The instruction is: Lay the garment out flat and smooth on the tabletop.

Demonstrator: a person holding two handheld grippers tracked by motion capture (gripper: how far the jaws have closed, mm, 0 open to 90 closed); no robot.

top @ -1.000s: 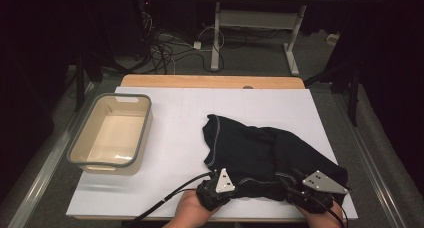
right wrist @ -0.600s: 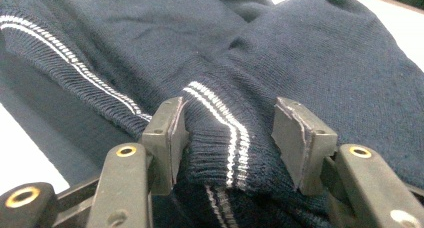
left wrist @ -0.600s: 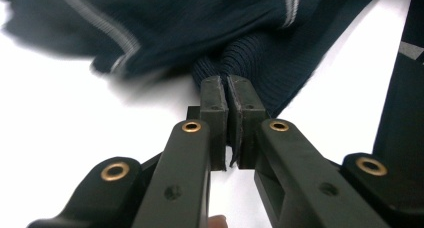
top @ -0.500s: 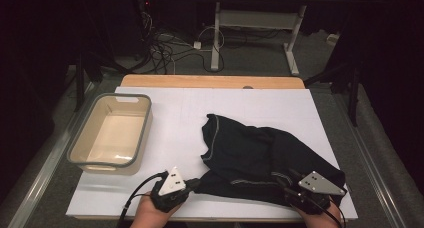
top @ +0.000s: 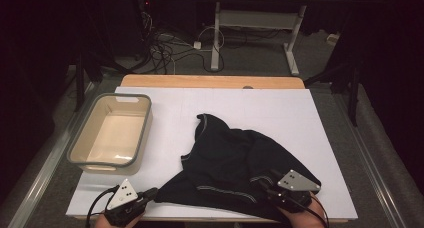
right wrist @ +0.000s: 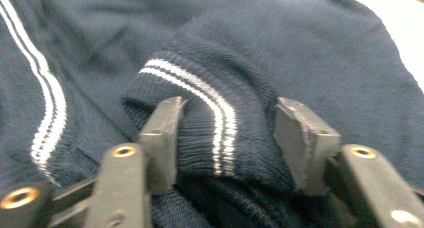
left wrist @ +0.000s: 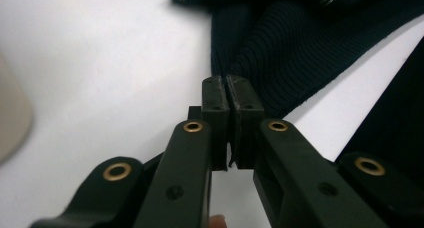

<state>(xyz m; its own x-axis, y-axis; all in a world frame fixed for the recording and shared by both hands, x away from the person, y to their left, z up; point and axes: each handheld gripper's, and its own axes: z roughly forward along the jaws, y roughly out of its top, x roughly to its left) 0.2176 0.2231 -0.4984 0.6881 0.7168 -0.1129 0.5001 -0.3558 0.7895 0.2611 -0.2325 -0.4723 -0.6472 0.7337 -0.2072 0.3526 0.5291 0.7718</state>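
Lying between both tongs (top: 150, 193) (top: 265, 185), sweater (top: 235, 158) spreads.

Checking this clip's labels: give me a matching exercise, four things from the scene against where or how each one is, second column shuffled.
Things:
1. tub
2. garment
3. left gripper
4. right gripper

States:
A. jaws shut on a dark ribbed edge of cloth
B. empty, at the left side of the white board
C. jaws either side of a cuff with white stripes
D. dark, crumpled, spread over the near middle of the board

Pairs: 1-B, 2-D, 3-A, 4-C
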